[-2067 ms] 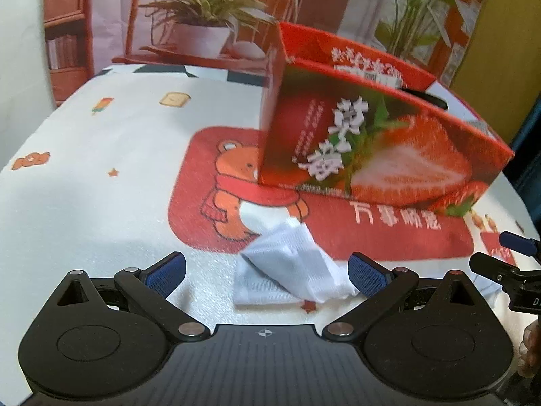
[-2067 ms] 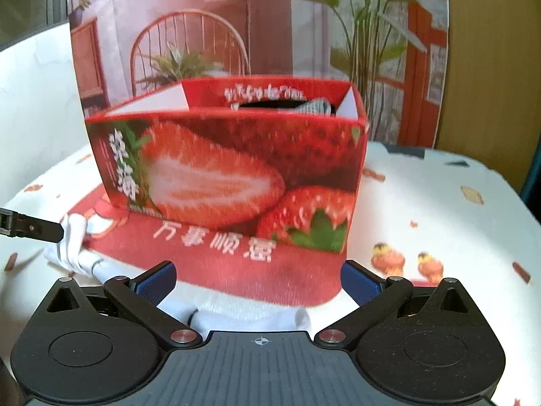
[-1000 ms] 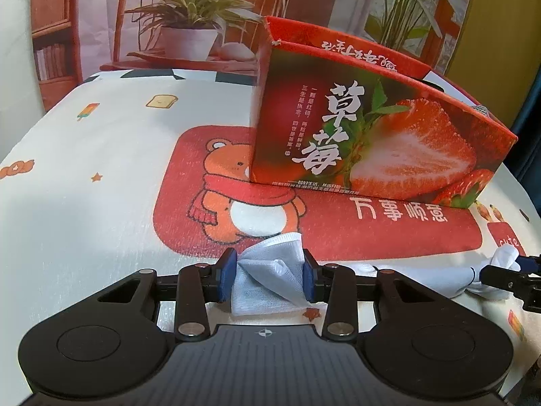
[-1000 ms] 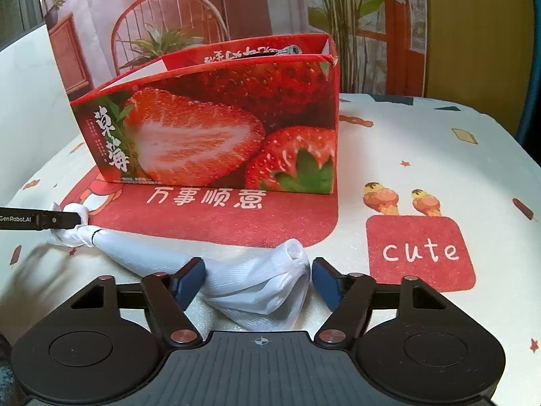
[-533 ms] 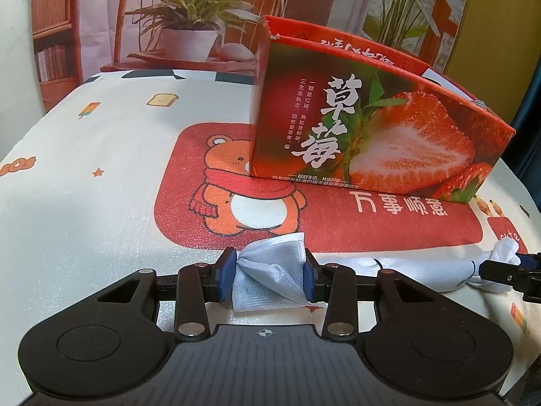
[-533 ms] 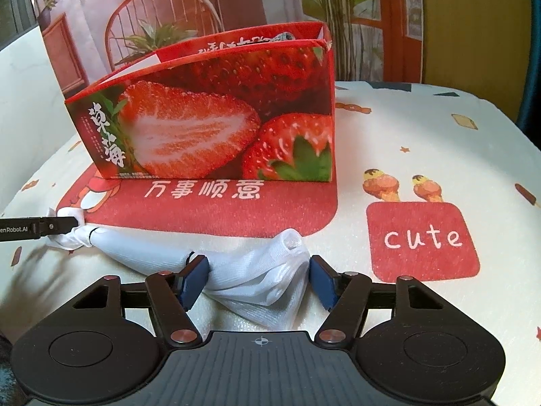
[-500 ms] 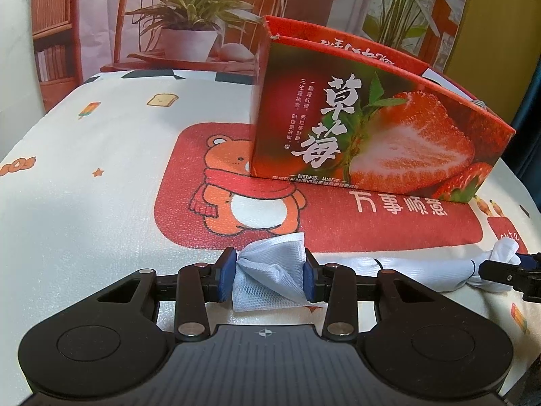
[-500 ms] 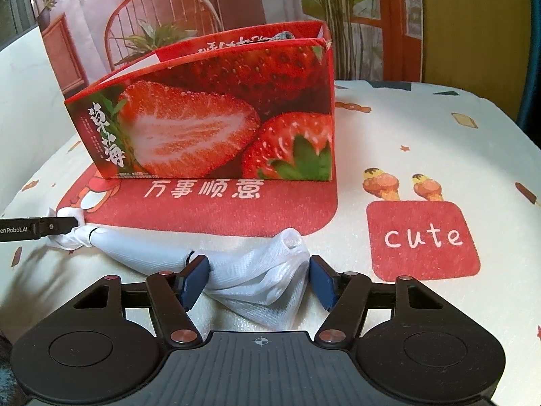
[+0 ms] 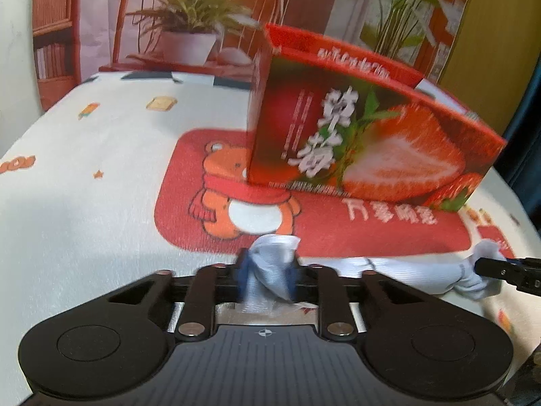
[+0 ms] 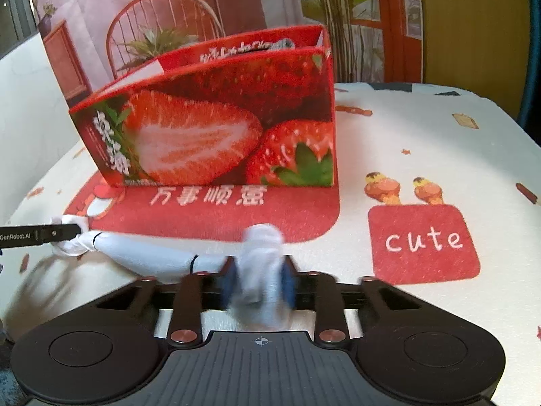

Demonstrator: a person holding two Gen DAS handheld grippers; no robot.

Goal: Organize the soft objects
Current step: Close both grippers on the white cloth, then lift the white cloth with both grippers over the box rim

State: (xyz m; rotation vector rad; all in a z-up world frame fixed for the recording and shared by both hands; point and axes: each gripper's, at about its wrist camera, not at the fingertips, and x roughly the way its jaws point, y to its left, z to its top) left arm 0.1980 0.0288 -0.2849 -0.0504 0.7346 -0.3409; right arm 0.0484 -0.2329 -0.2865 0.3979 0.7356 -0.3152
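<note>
Sock (image 9: 270, 270), white and twisted long, sits pinched at one end by the left hand-held gripper (image 9: 268, 277) at 6 o'clock of the left wrist view, jaws closing on the cloth. Its far end, at 3 o'clock, is held by the right hand-held gripper (image 9: 487, 267). A strawberry box (image 9: 365, 142) stands on the table (image 9: 84, 203) at 1 o'clock.

In the right wrist view, the right hand-held gripper is pressed together on the sock's bunched end at 6 o'clock. The sock stretches toward 9 o'clock, in front of the box.
</note>
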